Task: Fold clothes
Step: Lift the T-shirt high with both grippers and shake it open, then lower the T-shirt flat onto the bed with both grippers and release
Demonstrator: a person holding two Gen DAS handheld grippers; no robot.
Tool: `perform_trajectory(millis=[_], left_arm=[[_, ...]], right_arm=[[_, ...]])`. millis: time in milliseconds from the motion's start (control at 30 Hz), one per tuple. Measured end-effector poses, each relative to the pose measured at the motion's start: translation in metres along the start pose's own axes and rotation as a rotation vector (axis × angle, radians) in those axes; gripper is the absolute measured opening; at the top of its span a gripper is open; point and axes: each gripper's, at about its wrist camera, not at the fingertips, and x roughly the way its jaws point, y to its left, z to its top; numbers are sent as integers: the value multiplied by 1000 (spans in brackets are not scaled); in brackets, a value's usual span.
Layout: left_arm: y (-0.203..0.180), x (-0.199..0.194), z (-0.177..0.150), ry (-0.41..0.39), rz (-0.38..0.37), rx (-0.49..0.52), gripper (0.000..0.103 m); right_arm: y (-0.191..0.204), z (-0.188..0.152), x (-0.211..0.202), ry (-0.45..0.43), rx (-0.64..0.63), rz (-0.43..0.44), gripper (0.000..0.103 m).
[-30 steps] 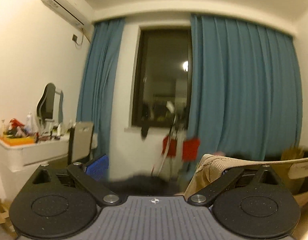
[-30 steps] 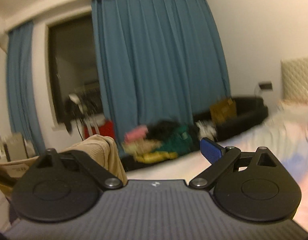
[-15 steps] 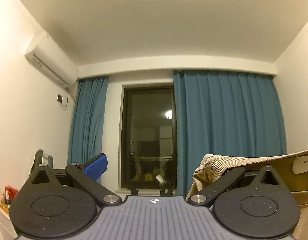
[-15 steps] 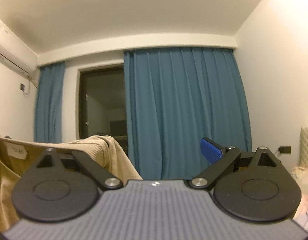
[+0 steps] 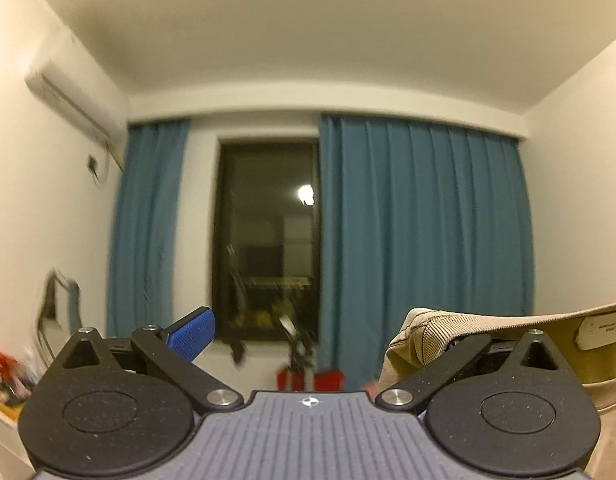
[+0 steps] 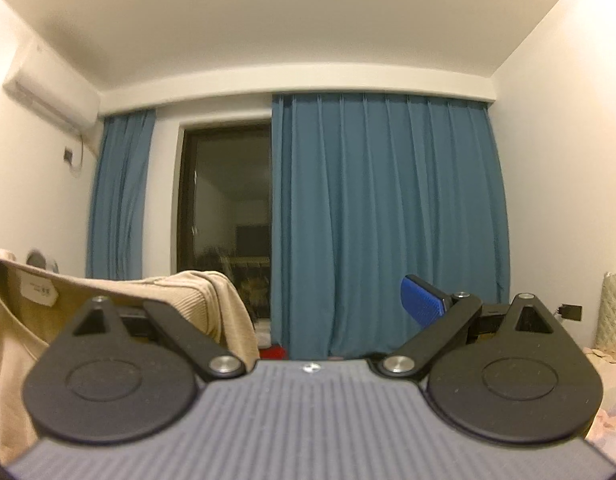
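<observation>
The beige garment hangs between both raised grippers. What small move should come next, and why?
Probably lower both together: the beige garment drapes over one finger of the left gripper and of the right gripper, spread in the air, not laid flat.

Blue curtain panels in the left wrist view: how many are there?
2. A narrow curtain panel hangs left of the dark window; a wide curtain panel hangs right of it. The beige garment and the left gripper hide its lower part.
</observation>
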Motion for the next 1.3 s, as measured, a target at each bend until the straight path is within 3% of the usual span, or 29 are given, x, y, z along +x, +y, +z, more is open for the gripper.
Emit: perform_trajectory(millis=[167,300,467,533,633,833,967,1133,1233,1300], left_arm=[[13,60,-52,153,-58,-54,103],[7,155,-103,216,-2,-58,103],[-17,287,-181,212,118,-20,103],[-27,346,-222,234,140,-26,103],[-40,429,-302,337,132,1,103],[-60,564,-456,589,102,106,103],[-71,604,-522,741,64,205,98],[-90,633,-544,950,-65,399,100],[-101,650,-556,1073,-147,518,100],[-100,649,-545,1043,-186,489,101]], right_arm=[[-1,-57,62,101,-16,-25,97],[-1,-104,119,174,-31,-53,97],[-4,-178,253,210,-31,-151,97],[-13,-218,303,228,-32,-183,97],[-33,-294,374,295,-34,-215,97],[-60,-453,486,582,-47,-206,97],[-57,-521,535,808,-138,-148,97],[-36,-561,566,1054,-342,22,96],[-33,-546,563,1046,-281,88,96],[-32,-533,560,1027,-223,126,97]])
